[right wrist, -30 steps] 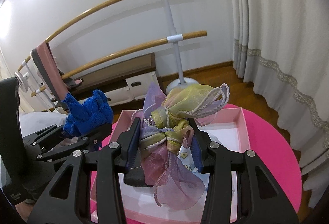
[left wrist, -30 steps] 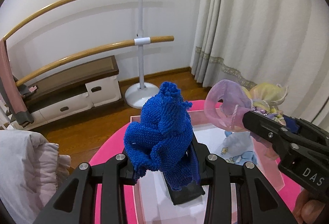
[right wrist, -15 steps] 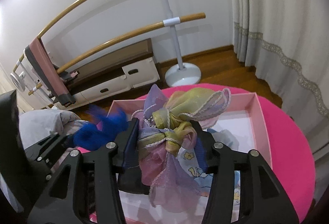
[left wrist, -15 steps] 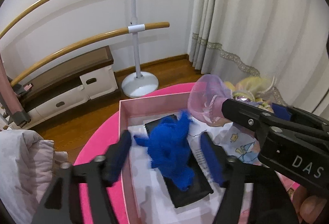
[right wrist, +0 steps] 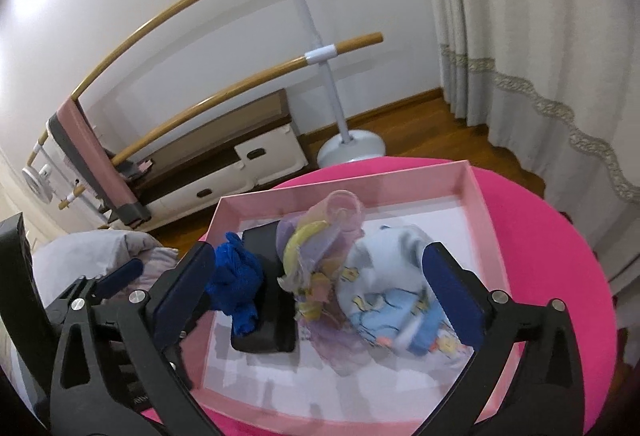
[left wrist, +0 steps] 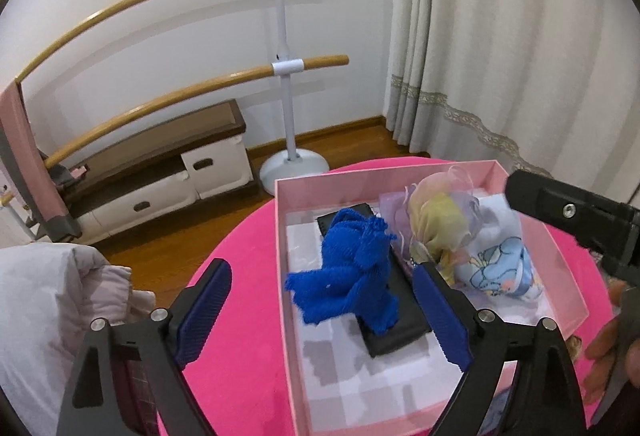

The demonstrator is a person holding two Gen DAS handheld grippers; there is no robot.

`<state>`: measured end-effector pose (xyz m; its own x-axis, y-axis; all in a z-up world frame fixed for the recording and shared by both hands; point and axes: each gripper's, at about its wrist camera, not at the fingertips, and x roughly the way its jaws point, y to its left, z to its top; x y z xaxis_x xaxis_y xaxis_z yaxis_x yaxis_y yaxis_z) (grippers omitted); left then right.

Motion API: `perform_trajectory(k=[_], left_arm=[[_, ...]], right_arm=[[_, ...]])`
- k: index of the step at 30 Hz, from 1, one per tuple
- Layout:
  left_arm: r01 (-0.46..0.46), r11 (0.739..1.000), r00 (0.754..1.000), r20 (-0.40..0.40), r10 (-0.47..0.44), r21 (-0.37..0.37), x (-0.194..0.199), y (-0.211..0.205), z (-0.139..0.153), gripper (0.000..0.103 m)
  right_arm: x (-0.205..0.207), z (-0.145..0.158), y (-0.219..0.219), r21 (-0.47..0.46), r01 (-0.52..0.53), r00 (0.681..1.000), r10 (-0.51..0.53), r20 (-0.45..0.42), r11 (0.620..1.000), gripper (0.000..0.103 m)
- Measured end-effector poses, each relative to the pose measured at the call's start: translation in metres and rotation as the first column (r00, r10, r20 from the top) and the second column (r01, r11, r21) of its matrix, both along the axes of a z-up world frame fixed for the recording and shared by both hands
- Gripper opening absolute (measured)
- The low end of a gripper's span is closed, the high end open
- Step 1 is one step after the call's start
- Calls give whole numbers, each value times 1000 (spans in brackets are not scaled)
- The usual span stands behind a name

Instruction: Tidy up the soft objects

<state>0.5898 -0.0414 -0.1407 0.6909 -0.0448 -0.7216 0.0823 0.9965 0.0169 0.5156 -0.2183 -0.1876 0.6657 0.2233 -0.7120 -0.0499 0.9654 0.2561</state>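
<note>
**Blue knit, organza and printed cloth all lying in the pink box**

Blue knitted cloth (left wrist: 352, 276) crumpled between the spread fingers of the left gripper (left wrist: 320, 312), touching neither pad, draped over a flat black case (left wrist: 396, 316) on the white floor of the pink box (left wrist: 400, 176). Left jaws wide apart, holding nothing; left finger out over the magenta tabletop (left wrist: 240, 336), right finger inside the box.

Just to the right of the knit, past the left gripper's right finger: pastel organza bundle (left wrist: 436, 220), yellow and lilac, leaning against a pale blue printed cloth (left wrist: 496, 268). Further right, the black body of the right gripper seen edgewise, with fingertips of a hand (left wrist: 612, 340) beneath it.

From the right wrist: right gripper (right wrist: 320, 296) also gaping, gripping nothing. Between its fingers, left to right: blue knit and black case (right wrist: 268, 316) close by the left finger, organza in the middle, printed cloth blurred near the right finger. Contact between that cloth and the pad: cannot tell.

Beyond both grippers: wooden ballet barre (left wrist: 280, 68) on a white stand, low white cabinet (left wrist: 168, 180), cream curtain (left wrist: 500, 36). Left of the left gripper, a pale quilted bundle (left wrist: 52, 296).
</note>
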Motion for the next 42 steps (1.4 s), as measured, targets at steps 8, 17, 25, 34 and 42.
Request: perform_trajectory(k=[8, 17, 25, 34, 42], left_arm=[[-13, 1000, 997, 82, 12, 5, -71, -5, 16, 103], [-9, 1000, 987, 159, 14, -30, -145, -2, 38, 103], [-25, 999, 978, 207, 32, -36, -200, 9, 58, 103], [-50, 998, 962, 266, 58, -39, -263, 14, 68, 103], [-69, 997, 959, 273, 74, -29, -310, 14, 59, 103]], right_arm=[[-52, 27, -3, -38, 36, 996, -32, 83, 999, 103], [-136, 56, -18, -66, 101, 974, -85, 211, 993, 103], [-197, 65, -28, -84, 147, 958, -120, 260, 986, 103], [-243, 74, -23, -121, 191, 946, -150, 289, 974, 103], [-267, 88, -6, -156, 188, 938, -131, 321, 970, 103]])
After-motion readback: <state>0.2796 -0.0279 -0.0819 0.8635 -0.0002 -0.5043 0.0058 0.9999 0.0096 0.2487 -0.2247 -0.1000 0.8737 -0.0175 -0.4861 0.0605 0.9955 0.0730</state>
